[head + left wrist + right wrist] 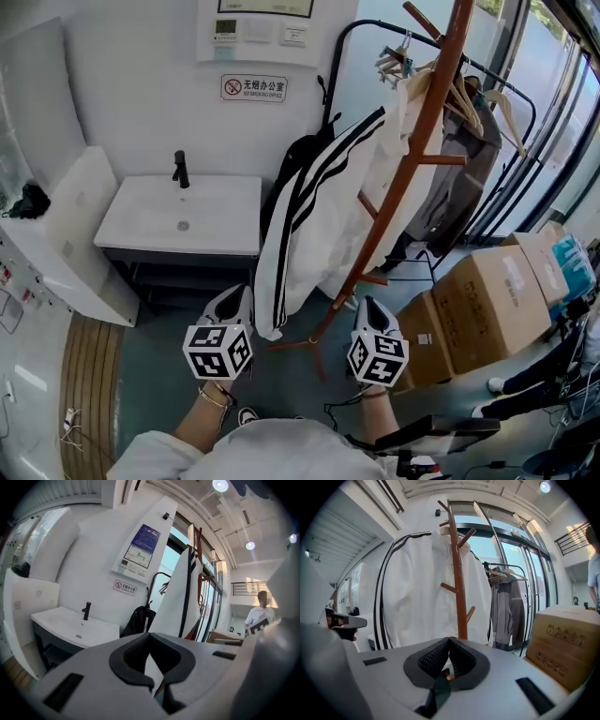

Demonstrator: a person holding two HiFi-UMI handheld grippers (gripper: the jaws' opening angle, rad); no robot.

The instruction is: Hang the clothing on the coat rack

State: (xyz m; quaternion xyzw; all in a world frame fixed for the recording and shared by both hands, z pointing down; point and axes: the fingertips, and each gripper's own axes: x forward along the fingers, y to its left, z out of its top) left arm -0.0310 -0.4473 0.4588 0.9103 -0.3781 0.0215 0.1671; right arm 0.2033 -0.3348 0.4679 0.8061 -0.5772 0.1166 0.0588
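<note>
A white jacket (323, 202) with black stripes hangs from the brown wooden coat rack (412, 150), its hem well above the floor. Both grippers are held low in front of it, apart from the cloth. My left gripper (236, 298) is shut with nothing between its pads, just left of the jacket's lower edge. My right gripper (368, 305) is shut and empty too, near the rack's foot. The left gripper view shows the jacket (180, 597) ahead beyond the closed jaws. In the right gripper view the jacket (417, 597) drapes behind the rack's pole (459, 588).
A white sink (141, 230) with a black tap stands at the left wall. A black bag (295, 159) hangs behind the jacket. A garment rail with a grey coat (464, 178) stands to the right, with cardboard boxes (487, 300) beside it. A person (260, 613) stands far right.
</note>
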